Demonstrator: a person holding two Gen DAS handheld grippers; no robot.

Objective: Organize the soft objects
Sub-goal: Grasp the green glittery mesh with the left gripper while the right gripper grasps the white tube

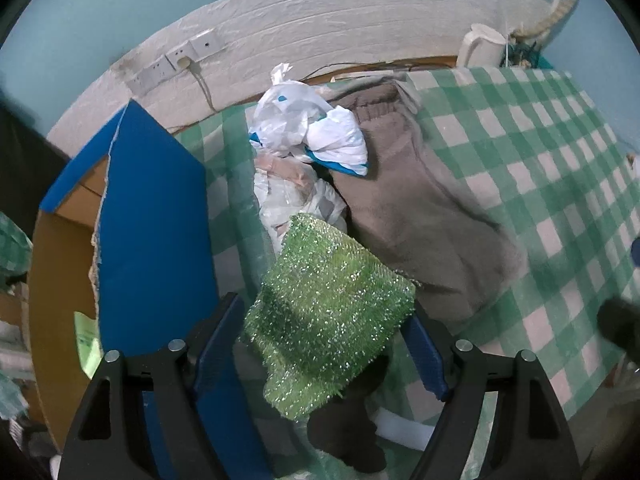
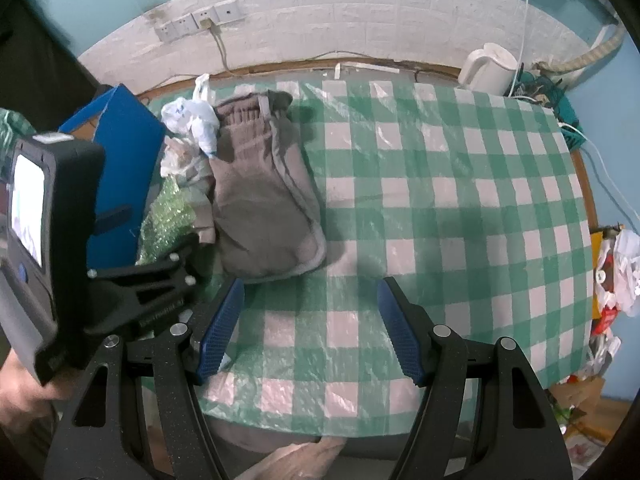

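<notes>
A glittery green sponge cloth (image 1: 326, 318) lies between the fingers of my left gripper (image 1: 324, 344), whose jaws stand wide apart around it; I cannot tell if they touch it. It also shows in the right wrist view (image 2: 166, 220). Beyond it lie crumpled white plastic bags (image 1: 304, 128) and a folded grey-brown garment (image 1: 416, 216), seen in the right wrist view too (image 2: 260, 200). My right gripper (image 2: 310, 328) is open and empty above the green checked tablecloth (image 2: 440, 200). The left gripper body (image 2: 52, 240) shows at its left.
A blue cardboard box (image 1: 152, 240) stands at the left, its flap up. A white kettle (image 2: 490, 68) sits at the back right by cables. Wall sockets (image 2: 200, 22) are on the white brick wall. Clutter (image 2: 616, 272) lies off the table's right edge.
</notes>
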